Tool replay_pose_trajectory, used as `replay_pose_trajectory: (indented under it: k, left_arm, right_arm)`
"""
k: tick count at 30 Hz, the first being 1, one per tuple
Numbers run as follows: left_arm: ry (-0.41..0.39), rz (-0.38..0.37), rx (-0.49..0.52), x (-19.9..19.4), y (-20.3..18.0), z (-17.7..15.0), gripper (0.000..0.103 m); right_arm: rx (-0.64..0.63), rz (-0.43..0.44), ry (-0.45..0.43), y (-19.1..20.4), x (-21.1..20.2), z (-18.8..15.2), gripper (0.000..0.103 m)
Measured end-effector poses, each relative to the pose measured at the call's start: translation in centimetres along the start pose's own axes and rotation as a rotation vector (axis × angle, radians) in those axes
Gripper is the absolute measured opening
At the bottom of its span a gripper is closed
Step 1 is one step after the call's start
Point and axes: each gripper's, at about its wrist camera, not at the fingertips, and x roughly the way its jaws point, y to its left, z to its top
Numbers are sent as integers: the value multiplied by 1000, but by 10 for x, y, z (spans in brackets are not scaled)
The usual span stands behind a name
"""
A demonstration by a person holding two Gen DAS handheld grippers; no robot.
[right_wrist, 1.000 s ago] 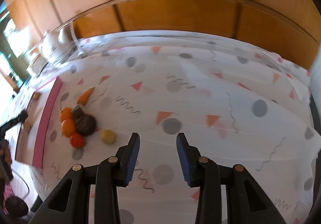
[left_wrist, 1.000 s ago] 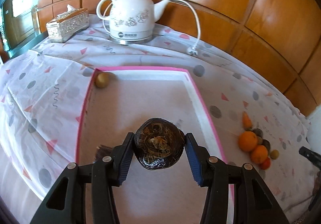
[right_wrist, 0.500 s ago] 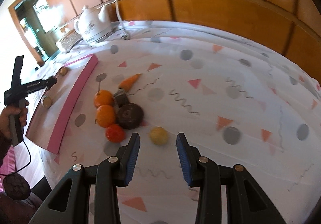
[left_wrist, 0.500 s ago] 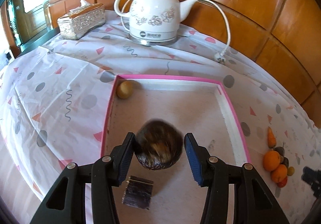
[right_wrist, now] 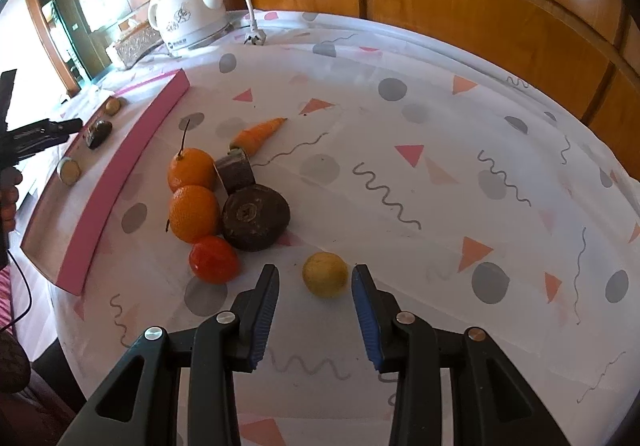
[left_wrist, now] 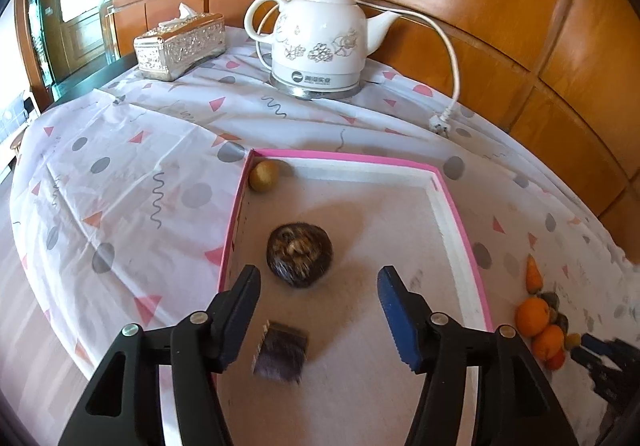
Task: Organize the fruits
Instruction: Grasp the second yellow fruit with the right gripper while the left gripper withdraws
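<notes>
My left gripper [left_wrist: 318, 278] hangs over the pink-rimmed tray [left_wrist: 460, 206], its jaws opening and nothing between them. The dark round fruit [left_wrist: 300, 256] lies on the tray floor just past the fingertips. A dark cut block [left_wrist: 282, 354] and a small yellow fruit [left_wrist: 264, 175] also lie in the tray. My right gripper [right_wrist: 316, 272] is open, low over the cloth. A small yellow fruit [right_wrist: 325, 274] sits between its fingertips with a gap on each side. To its left lie two oranges [right_wrist: 194, 212], a red fruit [right_wrist: 214, 258], a dark round fruit [right_wrist: 256, 216], a dark block [right_wrist: 236, 172] and a carrot [right_wrist: 258, 132].
A white electric kettle [left_wrist: 320, 42] with its loose cord and plug [left_wrist: 440, 124] stands at the back of the table. A silver tissue box [left_wrist: 180, 44] is to its left. Wooden panelling closes the far side. A person's hand [right_wrist: 8, 194] holds the left gripper.
The left jaws have widened and let go of the dark round fruit, which now rests in the tray. The right gripper has swung over and down until the yellow fruit lies between its fingers.
</notes>
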Motion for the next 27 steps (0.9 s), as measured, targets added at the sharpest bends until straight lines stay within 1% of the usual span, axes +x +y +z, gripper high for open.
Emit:
replay_pose_trajectory:
  k: [2, 4, 5, 6, 7, 11, 20, 27]
  left_arm:
    - [-7, -11, 16, -8, -5, -7, 65]
    - [-11, -21, 32, -17, -11, -14, 65]
    - [-13, -28, 43, -21, -14, -18, 66]
    - [-19, -30, 56, -26, -17, -23, 67]
    - [-22, -27, 65, -29, -20, -26, 67]
    - [-30, -26, 85, -42, -25, -42, 74]
    - [-36, -23, 106, -59, -26, -67, 77]
    - [-37, -13, 99, -65, -20, -74, 79]
  right_arm:
    - [-9, -2, 7, 1, 3, 0, 37]
    - [-19, -12, 8, 2, 6, 0, 37]
    - [-23, -12, 11, 2, 6, 0, 34]
    - [-27, -15, 10, 2, 6, 0, 26]
    - [-30, -18, 9, 3, 5, 0, 24]
    - [-43, -26, 15, 6, 5, -1, 23]
    - [-54, -29, 20, 10, 4, -2, 22]
    - [-73, -8, 10, 17, -4, -5, 20]
